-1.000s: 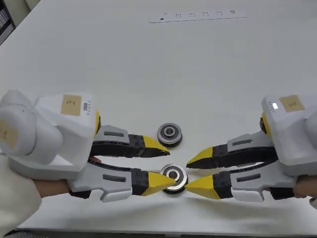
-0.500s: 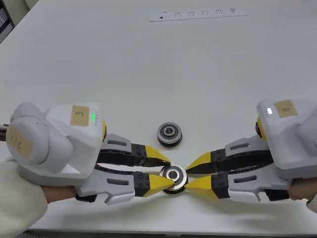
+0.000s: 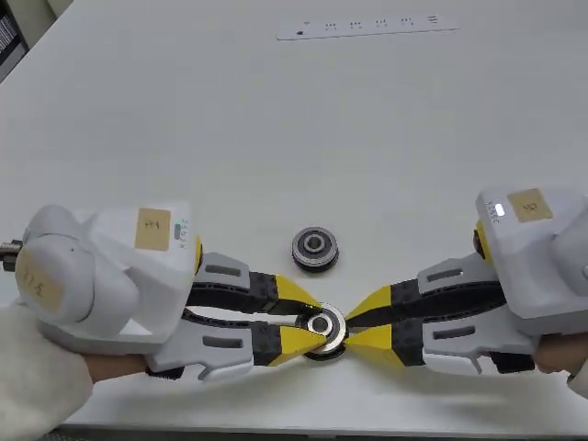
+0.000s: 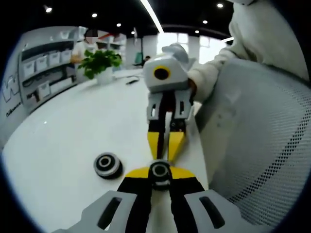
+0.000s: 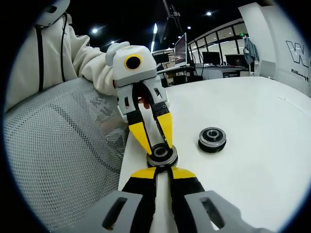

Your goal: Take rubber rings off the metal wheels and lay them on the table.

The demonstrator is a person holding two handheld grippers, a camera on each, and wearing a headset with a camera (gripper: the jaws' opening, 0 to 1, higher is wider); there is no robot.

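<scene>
Low on white office table [image 3: 276, 119], left claw [image 3: 310, 323] and right claw [image 3: 353, 326] tight on one wheel [image 3: 323, 324]

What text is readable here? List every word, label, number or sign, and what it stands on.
"W": big letter on the wall panel, right gripper view; word beneath cut off.
"W": left wall, left gripper view; print below blurred.
Left tan sticker, on the left gripper, and right tan sticker, on the right gripper: handwriting unreadable.
Power strip: markings too small.
</scene>
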